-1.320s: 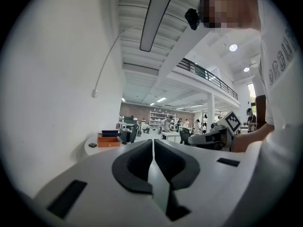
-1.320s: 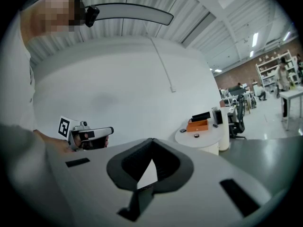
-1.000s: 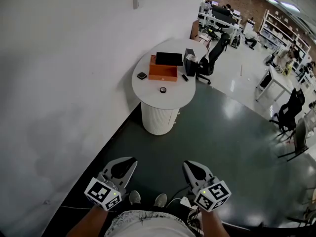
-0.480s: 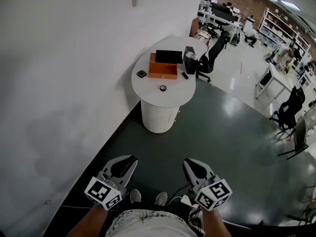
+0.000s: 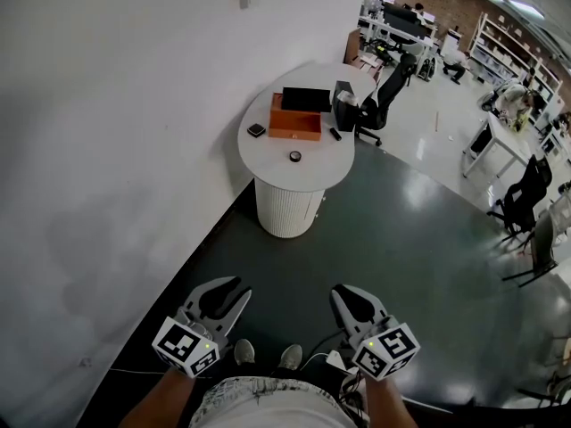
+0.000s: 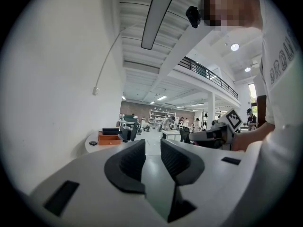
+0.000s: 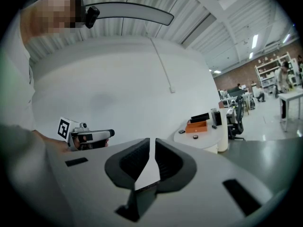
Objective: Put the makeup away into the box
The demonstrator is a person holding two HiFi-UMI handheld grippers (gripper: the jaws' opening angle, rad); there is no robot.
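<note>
Two hand-held grippers, one left gripper (image 5: 230, 289) and one right gripper (image 5: 344, 292), hover low over a dark floor, well apart from the work. Both have just been opening. The left fingers (image 6: 132, 161) stand slightly spread and the right fingers (image 7: 136, 161) barely parted, with nothing between either pair.

Far ahead, one round white bench (image 5: 312, 173) stands against the wall. On it sits one open orange box (image 5: 295, 125), with one flat black piece (image 5: 306, 101), perhaps its lid, just behind.

Three loose makeup pieces lie outside the box:
- one square black compact (image 5: 256, 130) to its left
- one small round pot (image 5: 294, 157) nearer the bench's near edge
- one dark stick (image 5: 334, 134) to its right

Likely risks: the round pot could roll off the bench if nudged, and the slim stick could slip from a shallow pinch.
</note>
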